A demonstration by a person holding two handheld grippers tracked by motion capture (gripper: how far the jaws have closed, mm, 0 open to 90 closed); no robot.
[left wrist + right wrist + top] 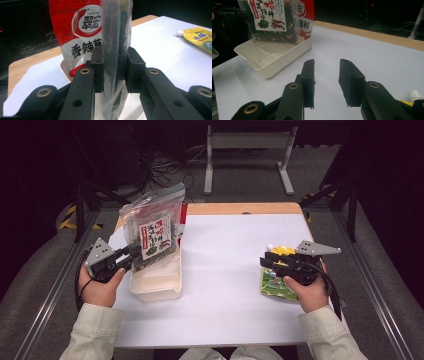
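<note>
A clear bag of dark dried food (152, 227) with a white and red label stands upright in the white tray (167, 290) at the table's left. My left gripper (134, 253) is shut on its lower left edge. In the left gripper view the pads (98, 67) squeeze the bag (116, 30) edge-on between them. A red and white pouch (80, 30) stands just behind it in the tray. My right gripper (263, 261) hovers open at the table's right, over a yellow-green spouted pouch (276, 287). Nothing lies between the right gripper's (327, 80) fingers.
The white table top (225, 270) has a wooden strip (245, 209) along its far edge. In the right gripper view the tray (269, 63) sits ahead to the left, and the pouch's white cap (415, 95) shows at lower right. A metal frame (247, 142) stands beyond the table.
</note>
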